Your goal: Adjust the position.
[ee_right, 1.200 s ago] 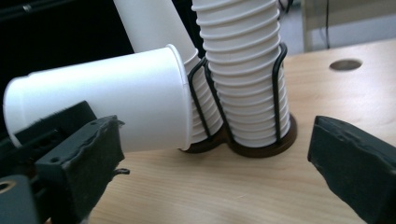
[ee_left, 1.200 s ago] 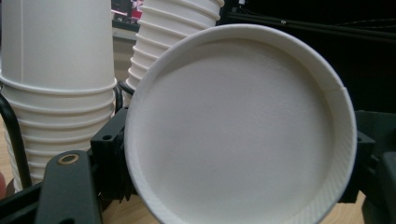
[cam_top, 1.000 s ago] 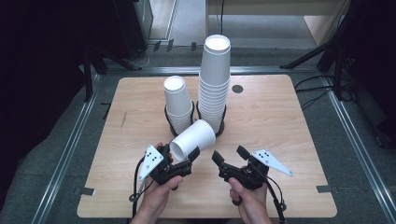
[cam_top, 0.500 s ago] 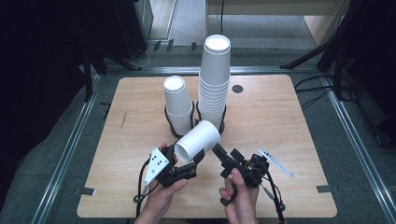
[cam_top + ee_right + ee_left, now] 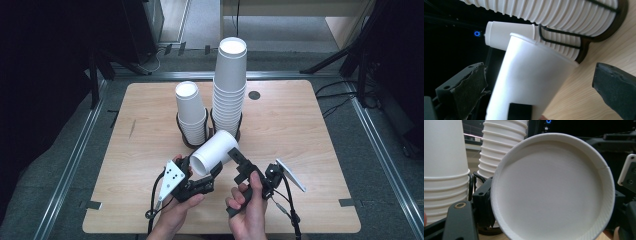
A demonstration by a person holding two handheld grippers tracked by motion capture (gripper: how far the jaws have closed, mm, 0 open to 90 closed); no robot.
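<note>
— Where's the loose paper cup [image 5: 214, 152]?

— Lying on its side above the bench [image 5: 310, 150], near the front edge, mouth toward the person. The left gripper [image 5: 207, 176] has its jaws closed on the rim.

— And the right gripper [image 5: 239, 161]?

— Jaws spread wide on either side of the cup's base, not touching it.

— Behind it?

— A short cup stack [image 5: 191, 116] and a tall cup stack [image 5: 229, 87], each upright in a black wire holder [image 5: 184, 137] mid-bench.
</note>
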